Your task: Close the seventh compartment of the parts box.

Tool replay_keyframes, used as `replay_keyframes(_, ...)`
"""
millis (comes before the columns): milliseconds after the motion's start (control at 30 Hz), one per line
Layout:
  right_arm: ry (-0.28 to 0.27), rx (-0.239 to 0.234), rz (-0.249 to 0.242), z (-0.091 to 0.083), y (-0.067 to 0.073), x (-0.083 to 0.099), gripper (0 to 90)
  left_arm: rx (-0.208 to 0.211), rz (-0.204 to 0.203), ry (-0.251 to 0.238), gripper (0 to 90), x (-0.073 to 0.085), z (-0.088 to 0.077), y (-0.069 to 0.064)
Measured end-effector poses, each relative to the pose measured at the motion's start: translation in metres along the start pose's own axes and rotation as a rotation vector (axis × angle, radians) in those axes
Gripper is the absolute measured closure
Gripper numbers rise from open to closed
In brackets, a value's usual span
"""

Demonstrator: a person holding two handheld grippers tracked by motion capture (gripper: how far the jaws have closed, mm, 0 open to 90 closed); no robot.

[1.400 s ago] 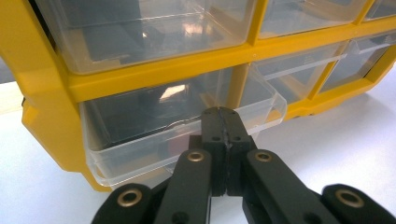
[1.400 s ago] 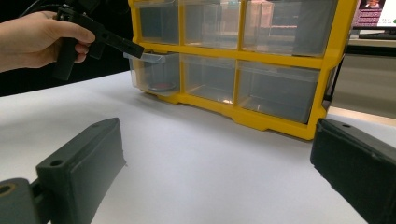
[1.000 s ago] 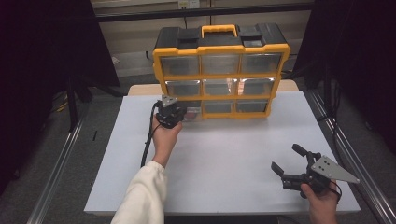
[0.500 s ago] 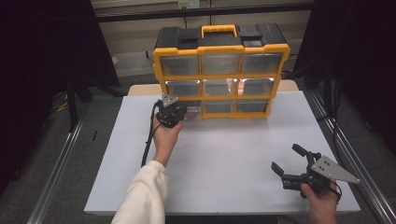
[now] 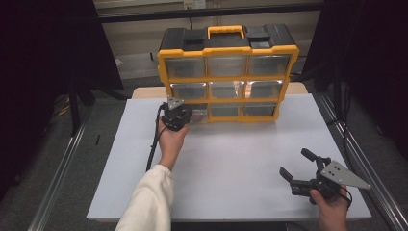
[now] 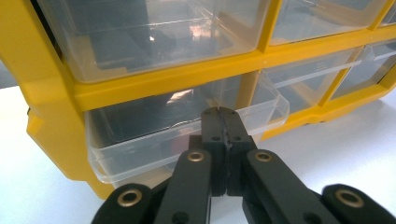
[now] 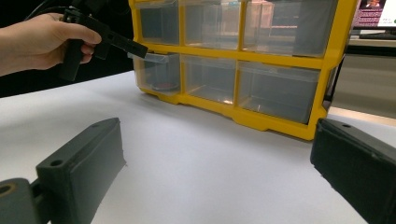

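nothing has moved: the left gripper (image 6: pixel 222 112) stays pinched on the bottom-left drawer (image 6: pixel 154 135) lip, the right gripper (image 5: pixel 299 166) gapes empty.

Before you lies a white rectangular tabletop (image 5: pixel 231 173), smooth and matte. A silver metal rail runs along the grey floor (image 5: pixel 29 192) on your left (image 5: pixel 62 178), and another on your right (image 5: pixel 365 163). Black curtains hang on both sides (image 5: pixel 43 57). Beyond the far edge sits a pale wooden table (image 5: pixel 144 91), with a black horizontal bar (image 5: pixel 144 17) above it. A lit screen (image 7: pixel 376 11) glows far back.
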State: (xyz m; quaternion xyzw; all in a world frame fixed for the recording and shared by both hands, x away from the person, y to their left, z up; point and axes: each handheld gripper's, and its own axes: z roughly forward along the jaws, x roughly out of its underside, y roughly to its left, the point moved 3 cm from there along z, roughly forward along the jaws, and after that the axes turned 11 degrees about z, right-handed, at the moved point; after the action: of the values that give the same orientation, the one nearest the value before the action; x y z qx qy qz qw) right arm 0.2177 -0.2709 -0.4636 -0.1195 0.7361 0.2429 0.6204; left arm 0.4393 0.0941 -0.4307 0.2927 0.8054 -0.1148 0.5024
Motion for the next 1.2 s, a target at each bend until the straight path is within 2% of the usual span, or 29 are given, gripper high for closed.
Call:
replay_keyframes(500,-0.005,0.003,0.008,0.0006,0.0008,-0.0001,2.2,-0.014,-0.004,-0.002,90.0,-0.001,0.0035,-0.0004)
replay_keyframes(633,-0.004,0.003,0.007,0.0004,0.0007,0.0,2.2,-0.016,0.007,0.006,90.0,0.0003,0.0049,-0.0005)
replay_keyframes(867,-0.002,0.003,0.01,-0.0001,0.0005,0.0001,2.2,-0.022,-0.002,0.003,90.0,0.0005,0.0063,-0.0005)
replay_keyframes(1200,0.004,-0.001,-0.001,-0.0005,-0.0004,0.0006,2.2,-0.033,0.0,0.011,90.0,0.0021,0.0081,0.0017)
